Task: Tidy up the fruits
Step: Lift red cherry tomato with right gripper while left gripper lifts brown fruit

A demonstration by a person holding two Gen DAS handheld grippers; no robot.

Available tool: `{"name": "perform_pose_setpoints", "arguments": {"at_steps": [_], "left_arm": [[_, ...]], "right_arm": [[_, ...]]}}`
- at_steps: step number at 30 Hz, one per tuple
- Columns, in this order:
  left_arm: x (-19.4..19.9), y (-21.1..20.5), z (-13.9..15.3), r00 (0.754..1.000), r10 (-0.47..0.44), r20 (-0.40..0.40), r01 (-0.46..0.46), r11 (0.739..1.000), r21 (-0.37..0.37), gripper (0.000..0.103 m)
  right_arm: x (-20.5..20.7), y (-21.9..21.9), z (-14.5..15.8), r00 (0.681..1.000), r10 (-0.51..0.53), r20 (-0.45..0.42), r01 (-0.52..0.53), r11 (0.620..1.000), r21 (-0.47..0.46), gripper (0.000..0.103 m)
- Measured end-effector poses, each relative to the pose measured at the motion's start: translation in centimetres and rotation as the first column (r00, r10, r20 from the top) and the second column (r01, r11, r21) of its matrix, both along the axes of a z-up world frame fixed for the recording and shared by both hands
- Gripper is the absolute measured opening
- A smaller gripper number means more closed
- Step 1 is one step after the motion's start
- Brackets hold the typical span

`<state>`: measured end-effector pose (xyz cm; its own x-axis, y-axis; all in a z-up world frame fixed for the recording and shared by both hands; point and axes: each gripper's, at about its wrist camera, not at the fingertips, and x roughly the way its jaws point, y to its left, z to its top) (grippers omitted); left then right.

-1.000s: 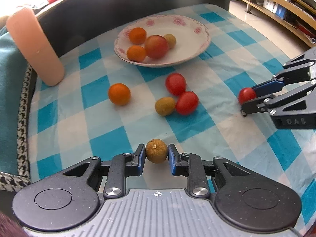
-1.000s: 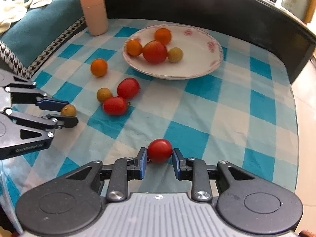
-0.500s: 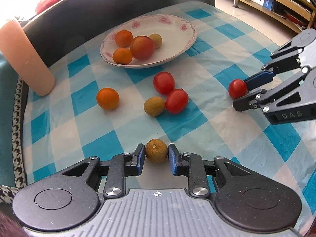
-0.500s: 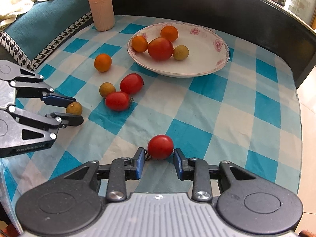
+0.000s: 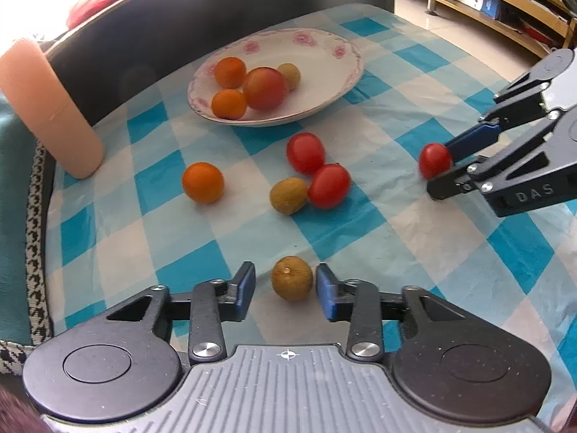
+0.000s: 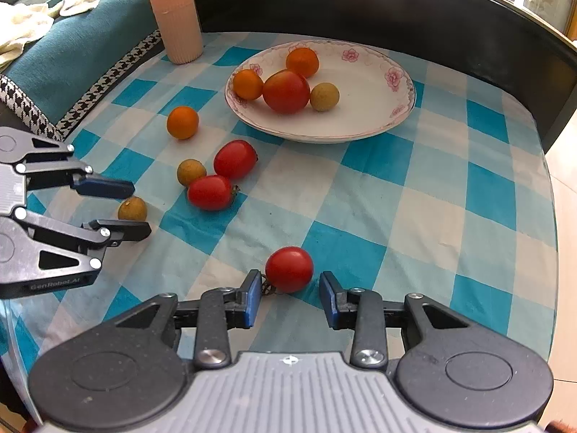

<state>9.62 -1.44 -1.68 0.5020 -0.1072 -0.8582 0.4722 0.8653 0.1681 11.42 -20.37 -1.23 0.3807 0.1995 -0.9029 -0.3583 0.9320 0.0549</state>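
Left wrist view: the left hand-held gripper (image 5: pixel 285 290) stands apart, its pads clear of a brown longan (image 5: pixel 291 278) lying between them on the checked cloth near the bench's near edge. The flowered plate (image 5: pixel 339 68) toward the far edge holds four fruits.

Right wrist view: the right hand-held gripper (image 6: pixel 290 299) is likewise apart around a red tomato (image 6: pixel 289 269), which rests on the cloth untouched.

Both wrist views low, close, facing shared plate (image 5: pixel 346 83) (image 6: pixel 396 115).
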Motion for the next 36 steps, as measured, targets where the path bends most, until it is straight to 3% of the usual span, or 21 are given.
{"name": "perform_pose_setpoints", "arguments": {"at_steps": [6,14,21,28,32,36], "left_arm": [[0.0,-0.2,0.0,1.0,0.006,-0.017,-0.007,1.0,-0.011,0.033],[0.3,-0.2,0.3,0.998,0.046,-0.047,-0.047,0.998,-0.029,0.032],[0.7,-1.0,1.7,0.999,0.048,-0.018,-0.048,0.999,-0.025,0.032],[1.0,-1.5,1.7,0.999,0.044,-0.021,-0.044,0.999,-0.024,0.032],[0.9,-1.4,1.4,0.999,0.031,-0.037,-0.032,0.999,-0.018,0.032],[0.9,-1.4,1.2,0.999,0.023,-0.047,-0.024,0.999,-0.023,0.032]], "right_arm": [[0.0,0.3,0.0,1.0,-0.007,0.009,0.007,1.0,-0.022,0.046],[0.2,0.6,0.4,1.0,-0.007,0.021,0.008,1.0,-0.025,0.044],[0.4,0.8,1.6,0.998,-0.004,0.061,0.006,1.0,-0.028,0.033],[0.4,-0.1,1.0,1.0,-0.009,0.026,0.008,1.0,0.011,0.033],[0.4,0.0,1.0,0.999,0.017,0.029,-0.018,0.999,0.034,0.039],[0.9,0.6,0.5,0.999,0.024,0.041,-0.025,1.0,0.011,0.054]]}}
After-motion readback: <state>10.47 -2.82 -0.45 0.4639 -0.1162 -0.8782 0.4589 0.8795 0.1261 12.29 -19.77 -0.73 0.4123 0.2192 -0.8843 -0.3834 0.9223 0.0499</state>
